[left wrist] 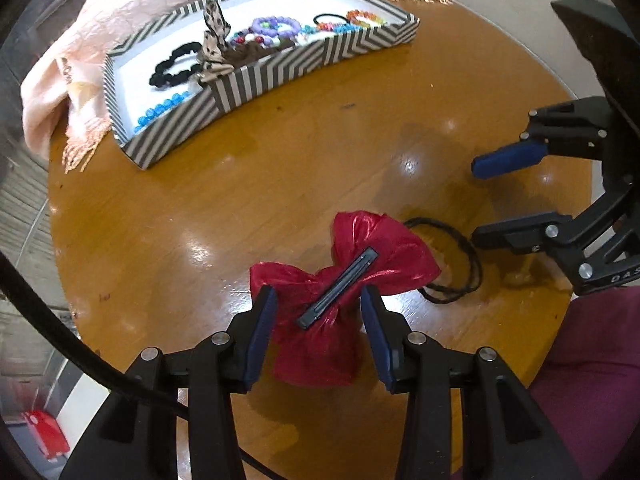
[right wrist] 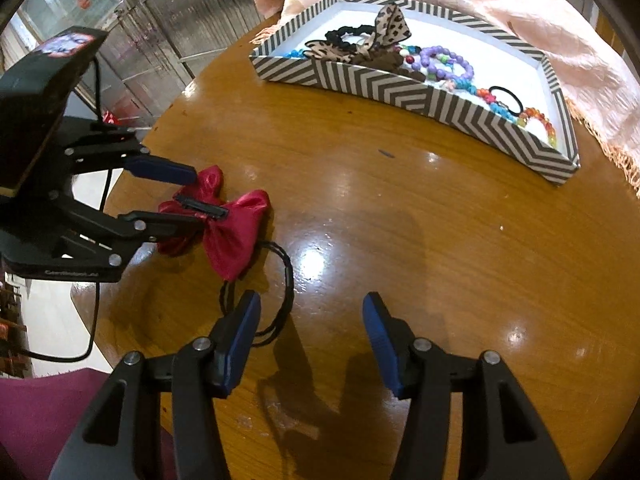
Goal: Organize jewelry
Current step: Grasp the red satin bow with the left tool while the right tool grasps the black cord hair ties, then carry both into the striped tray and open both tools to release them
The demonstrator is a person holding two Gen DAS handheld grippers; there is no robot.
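Note:
A red satin bow hair clip [left wrist: 384, 256] lies clip side up on the wooden table, and it also shows in the right wrist view [right wrist: 232, 236]. My left gripper [left wrist: 318, 308] is open with its fingers on either side of the bow. A thin black hair tie [left wrist: 460, 280] lies beside the bow, also in the right wrist view [right wrist: 280, 304]. My right gripper [right wrist: 310, 318] is open and empty just above the table, its left finger over the hair tie. A striped tray [left wrist: 280, 72] at the far side holds bead bracelets, scrunchies and a leopard bow.
A peach scarf [left wrist: 68, 60] lies under and behind the tray [right wrist: 400, 92] and shows in the right wrist view too [right wrist: 540, 28]. The round table's edge [right wrist: 132, 184] runs close to the left of the bow. Bare wood [right wrist: 440, 240] lies between the grippers and the tray.

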